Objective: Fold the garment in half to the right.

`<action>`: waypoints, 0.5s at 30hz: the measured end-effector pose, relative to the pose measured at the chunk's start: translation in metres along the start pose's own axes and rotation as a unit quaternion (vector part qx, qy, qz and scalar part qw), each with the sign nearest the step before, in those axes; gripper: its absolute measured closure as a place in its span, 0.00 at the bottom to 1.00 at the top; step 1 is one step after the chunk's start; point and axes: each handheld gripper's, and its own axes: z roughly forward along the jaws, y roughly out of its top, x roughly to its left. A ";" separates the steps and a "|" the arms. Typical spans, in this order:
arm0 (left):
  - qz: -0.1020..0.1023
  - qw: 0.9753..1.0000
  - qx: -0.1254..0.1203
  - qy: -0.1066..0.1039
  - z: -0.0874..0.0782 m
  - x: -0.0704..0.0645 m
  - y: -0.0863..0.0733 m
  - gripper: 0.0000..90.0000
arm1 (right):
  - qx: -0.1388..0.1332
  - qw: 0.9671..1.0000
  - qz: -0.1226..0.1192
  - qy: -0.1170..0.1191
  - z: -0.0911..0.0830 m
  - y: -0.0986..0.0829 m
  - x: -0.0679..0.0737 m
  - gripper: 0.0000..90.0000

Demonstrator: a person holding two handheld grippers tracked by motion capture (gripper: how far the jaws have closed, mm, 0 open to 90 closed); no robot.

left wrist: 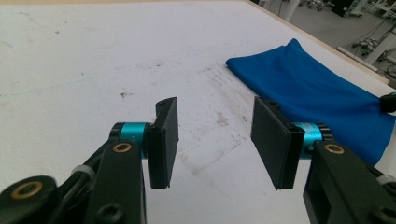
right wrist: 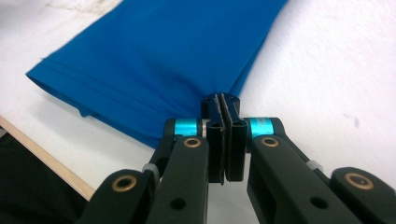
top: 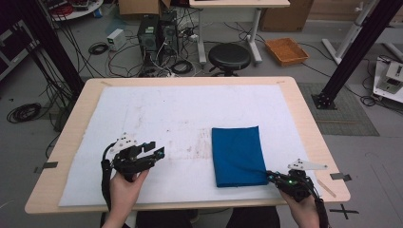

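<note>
- No readable brand, label or writing on the cloth or on either gripper.
- Blue cloth [top: 237, 156]: plain solid blue, folded into a flat rectangle, long side running away from the person. Stacked layer edges show along its near end in the right gripper view [right wrist: 154, 60].
- Cloth lies on the white mat [top: 161, 114], right of centre, near end close to the table's front edge [top: 190, 205].
- Right gripper [top: 272, 176]: at the cloth's near right corner, jaws pressed together with the corner pinched between them; right gripper view [right wrist: 226, 140] shows fabric bunching into the pads.
- Left gripper [top: 158, 151]: jaws wide apart, holding nothing, over bare mat well left of the cloth. In the left gripper view [left wrist: 215, 140] the cloth [left wrist: 313, 93] sits ahead and to the right, not touching.
- Mat has brownish smudges [top: 197, 149] just left of the cloth.
</note>
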 end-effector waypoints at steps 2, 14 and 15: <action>0.000 1.000 0.000 0.001 0.000 0.000 0.000 0.57 | 0.001 1.000 0.000 -0.006 -0.001 -0.002 -0.002 0.99; 0.028 0.999 -0.018 0.010 -0.002 0.010 0.021 0.50 | -0.090 0.996 0.008 -0.019 -0.021 0.040 -0.017 0.56; 0.035 0.999 -0.021 0.013 -0.002 0.011 0.024 0.49 | -0.102 0.995 0.010 -0.016 -0.023 0.047 -0.020 0.53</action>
